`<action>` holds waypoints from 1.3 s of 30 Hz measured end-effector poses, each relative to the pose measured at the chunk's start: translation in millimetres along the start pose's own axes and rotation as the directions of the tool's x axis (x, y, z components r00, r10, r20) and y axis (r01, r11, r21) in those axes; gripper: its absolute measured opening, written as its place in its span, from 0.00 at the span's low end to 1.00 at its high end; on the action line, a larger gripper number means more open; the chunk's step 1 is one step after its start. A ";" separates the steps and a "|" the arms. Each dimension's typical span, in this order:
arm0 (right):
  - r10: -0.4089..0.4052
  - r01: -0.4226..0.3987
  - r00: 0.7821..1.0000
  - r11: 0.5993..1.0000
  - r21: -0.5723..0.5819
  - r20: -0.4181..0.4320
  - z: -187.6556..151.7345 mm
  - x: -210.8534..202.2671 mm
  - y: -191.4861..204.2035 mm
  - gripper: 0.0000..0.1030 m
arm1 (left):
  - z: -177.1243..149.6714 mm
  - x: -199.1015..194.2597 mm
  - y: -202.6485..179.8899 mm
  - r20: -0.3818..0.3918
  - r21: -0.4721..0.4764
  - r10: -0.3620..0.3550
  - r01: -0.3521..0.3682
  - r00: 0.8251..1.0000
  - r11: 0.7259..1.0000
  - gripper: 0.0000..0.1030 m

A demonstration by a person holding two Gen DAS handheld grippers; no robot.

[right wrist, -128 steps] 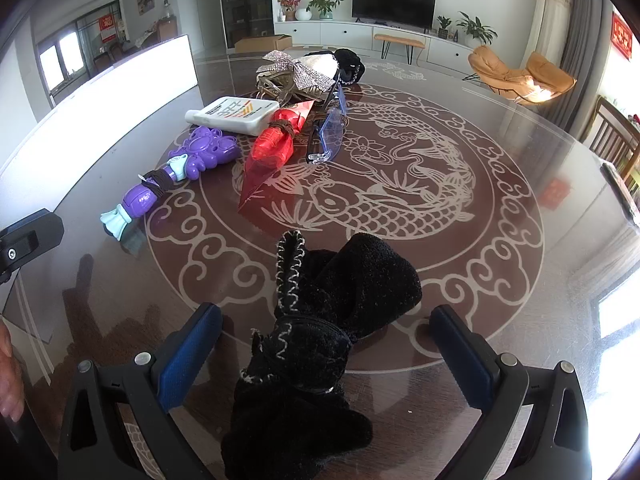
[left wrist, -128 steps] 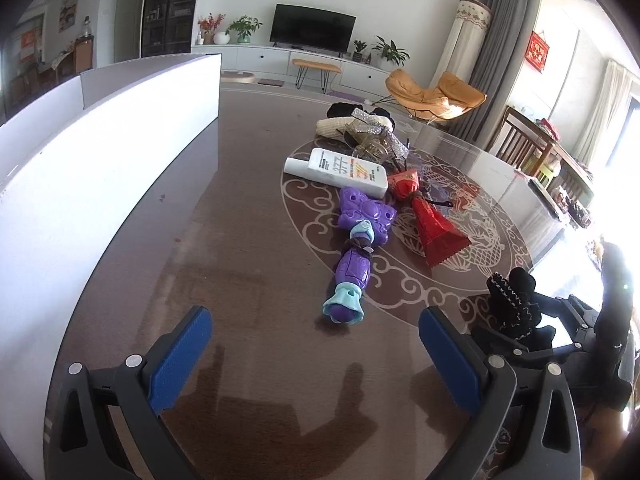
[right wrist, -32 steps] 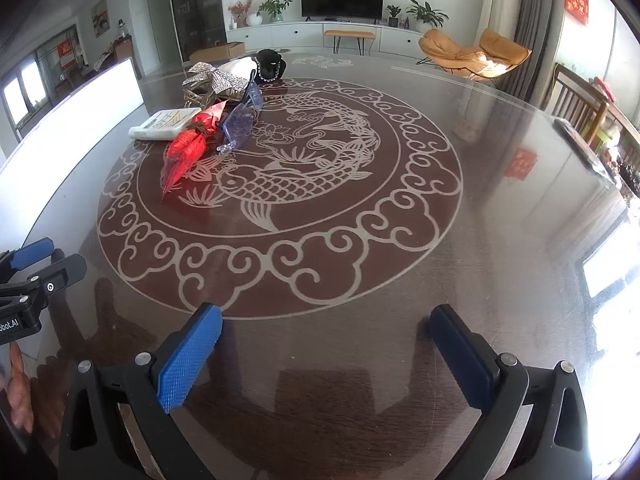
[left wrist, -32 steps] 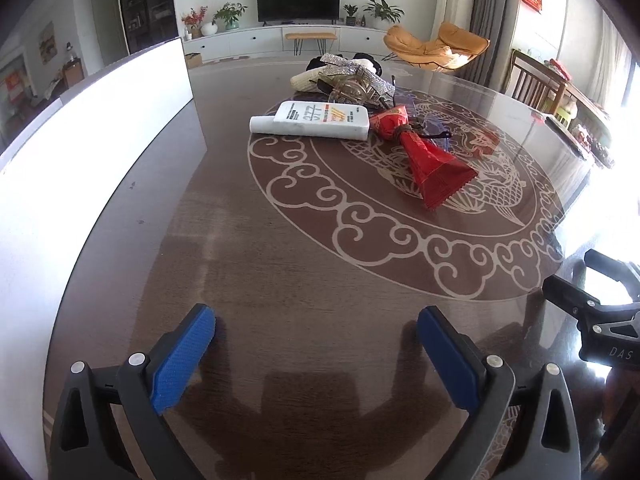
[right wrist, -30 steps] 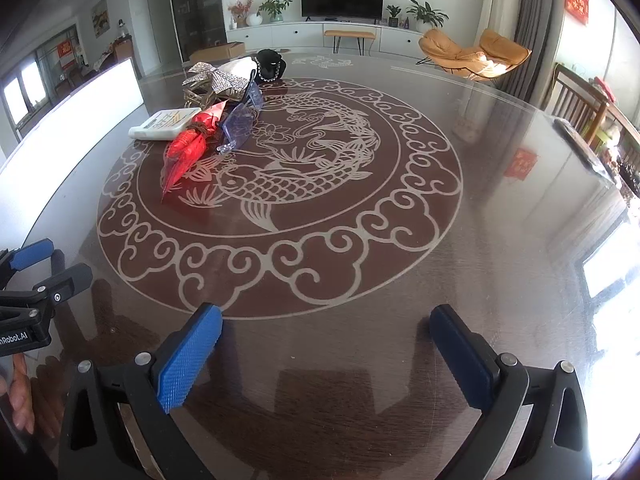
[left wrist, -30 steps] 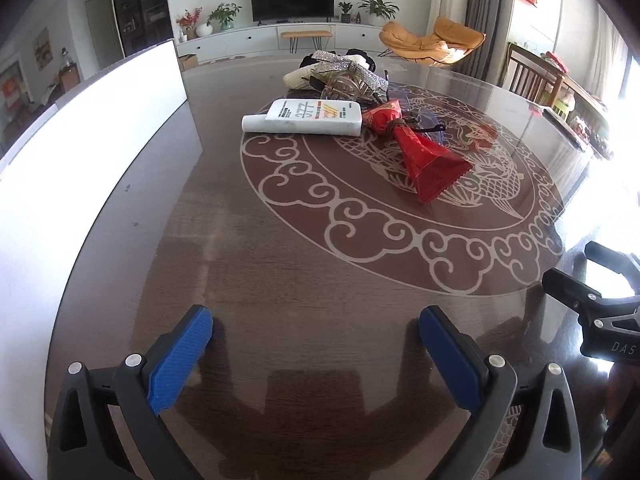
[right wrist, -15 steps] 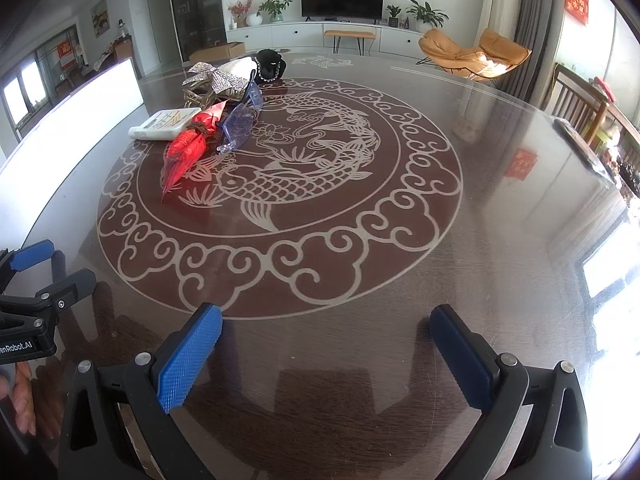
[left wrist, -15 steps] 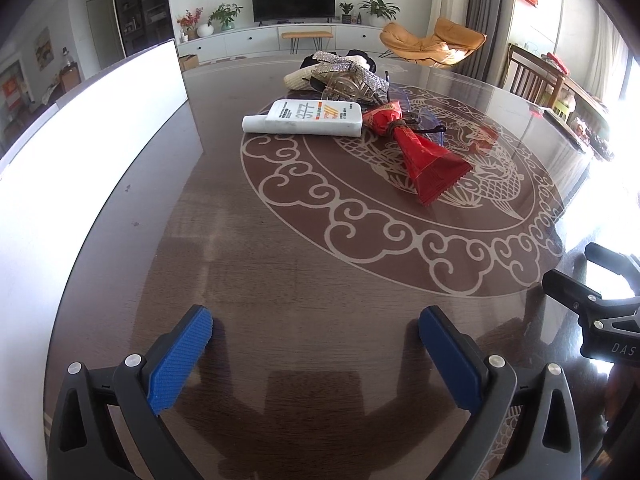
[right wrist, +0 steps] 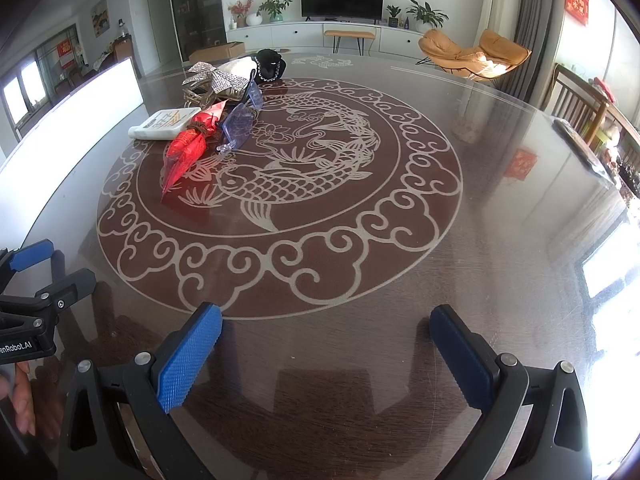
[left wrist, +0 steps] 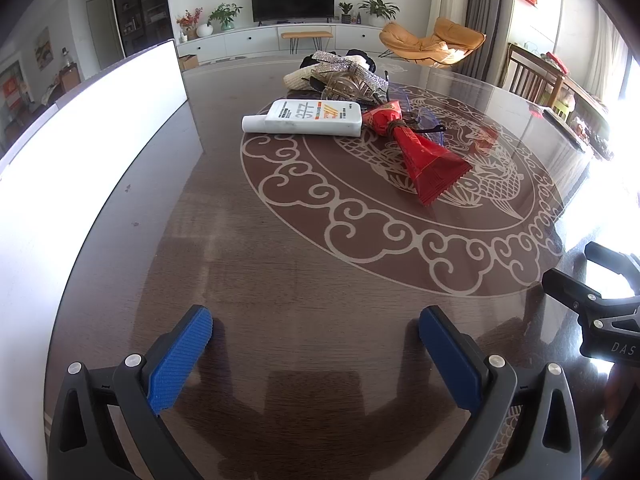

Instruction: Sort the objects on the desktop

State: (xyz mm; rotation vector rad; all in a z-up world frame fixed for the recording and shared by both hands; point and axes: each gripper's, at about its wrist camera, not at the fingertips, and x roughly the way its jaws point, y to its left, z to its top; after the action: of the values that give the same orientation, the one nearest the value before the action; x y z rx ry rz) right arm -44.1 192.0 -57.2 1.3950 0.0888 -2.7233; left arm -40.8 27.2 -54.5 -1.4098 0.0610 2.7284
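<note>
A white tube (left wrist: pixel 308 117) lies on the round brown table (left wrist: pixel 280 288), with a red cone-shaped packet (left wrist: pixel 424 156) to its right and blue glasses (right wrist: pixel 240 120) behind that. A sparkly silver bow (left wrist: pixel 348 70), a clear hair claw (left wrist: pixel 344 86), a cream item and a black item (right wrist: pixel 271 65) are piled at the far side. The tube (right wrist: pixel 166 123) and red packet (right wrist: pixel 188 148) also show in the right wrist view. My left gripper (left wrist: pixel 316 340) is open and empty over bare table near the front. My right gripper (right wrist: pixel 326 340) is open and empty too.
A long white panel (left wrist: pixel 80 152) stands along the table's left side. The right gripper's body (left wrist: pixel 600 312) shows at the right edge of the left view; the left gripper's body (right wrist: pixel 36 300) shows at the left of the right view. Chairs stand beyond the table at the right.
Since 4.3 s ago the purple toy and the black glove have gone from the table and both grippers have drawn back. Over the last second nothing has visibly moved.
</note>
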 end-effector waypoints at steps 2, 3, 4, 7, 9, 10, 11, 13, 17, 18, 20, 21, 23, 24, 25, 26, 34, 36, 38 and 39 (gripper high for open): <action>0.000 0.000 1.000 1.000 0.000 0.000 0.0 -0.1 0.3 1.00 | 0.1 -0.1 0.2 0.000 0.000 0.000 0.000 1.000 1.000 1.00; 0.000 0.000 1.000 1.000 0.000 0.000 0.0 0.0 0.0 1.00 | 0.1 -0.1 0.2 0.000 0.000 0.000 0.000 1.000 1.000 1.00; 0.000 0.000 1.000 1.000 0.000 0.000 -0.1 -0.5 0.9 1.00 | 0.1 -0.1 0.3 0.000 0.000 0.000 0.000 1.000 1.000 1.00; 0.000 0.000 1.000 1.000 0.000 0.000 0.0 -0.1 0.1 1.00 | 0.0 -0.1 0.3 0.000 0.001 0.000 0.000 1.000 1.000 1.00; 0.000 0.000 1.000 1.000 0.000 0.000 0.0 0.0 0.0 1.00 | 0.0 0.0 0.4 -0.001 0.001 -0.001 0.001 1.000 1.000 1.00; 0.000 0.000 1.000 1.000 0.000 0.000 -0.2 -0.5 0.9 1.00 | 0.1 0.0 0.4 -0.001 0.001 -0.001 0.001 1.000 1.000 1.00; 0.000 0.000 1.000 1.000 0.000 0.000 0.0 -0.1 0.0 1.00 | 0.1 0.0 0.5 -0.001 0.001 -0.001 0.001 1.000 1.000 1.00; 0.000 0.000 1.000 1.000 0.000 0.000 -0.1 -0.1 0.1 1.00 | 0.1 0.0 0.5 -0.001 0.001 -0.001 0.001 1.000 1.000 1.00; 0.000 0.000 1.000 1.000 0.000 0.000 -0.1 -0.1 0.0 1.00 | 0.1 0.2 0.6 -0.001 0.002 -0.002 0.002 1.000 1.000 1.00; 0.000 0.000 1.000 1.000 0.000 0.000 -0.1 -0.1 0.0 1.00 | 0.1 0.2 0.6 -0.001 0.002 -0.002 0.002 1.000 1.000 1.00; 0.000 0.000 1.000 1.000 0.000 0.000 -0.1 -0.1 0.0 1.00 | 0.1 0.2 0.7 -0.001 0.002 -0.002 0.002 1.000 1.000 1.00; 0.000 0.000 1.000 1.000 0.000 0.000 -0.1 -0.1 0.1 1.00 | 0.2 0.3 0.7 -0.001 0.002 -0.002 0.002 1.000 1.000 1.00; 0.000 0.000 1.000 1.000 0.000 0.000 -0.1 -0.1 0.1 1.00 | 0.2 0.3 0.7 -0.001 0.002 -0.002 0.002 1.000 1.000 1.00; 0.000 0.000 1.000 1.000 0.000 0.000 -0.1 -0.1 0.1 1.00 | 0.2 0.3 0.8 -0.001 0.002 -0.002 0.002 1.000 1.000 1.00; 0.000 0.000 1.000 1.000 0.000 0.000 -0.2 -0.4 0.7 1.00 | 0.2 0.3 0.8 -0.002 0.002 -0.002 0.002 1.000 1.000 1.00; 0.000 0.000 1.000 1.000 0.000 0.000 -0.1 -0.1 0.2 1.00 | 0.3 0.4 0.8 -0.002 0.002 -0.002 0.002 1.000 1.000 1.00; 0.000 0.000 1.000 1.000 0.000 0.000 -0.1 -0.1 0.4 1.00 | -0.5 -0.1 0.5 -0.001 0.003 -0.004 0.004 1.000 1.000 1.00; 0.000 0.000 1.000 1.000 0.000 0.000 0.0 -0.1 0.3 1.00 | -1.0 -0.4 1.4 -0.001 -0.003 0.002 -0.002 1.000 1.000 1.00; 0.000 0.000 1.000 1.000 0.000 0.000 -0.1 -0.1 0.2 1.00 | -1.4 -0.6 3.0 -0.001 -0.012 0.007 -0.007 1.000 1.000 1.00; 0.000 0.000 1.000 1.000 0.000 0.000 0.0 -0.1 0.3 1.00 | -1.8 -0.8 3.8 -0.002 -0.016 0.009 -0.009 1.000 1.000 1.00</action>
State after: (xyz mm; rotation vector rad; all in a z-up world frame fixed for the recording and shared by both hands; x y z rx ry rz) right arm -44.0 191.8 -57.1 1.3951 0.0886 -2.7233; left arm -39.2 23.2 -54.9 -1.4193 0.0458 2.7412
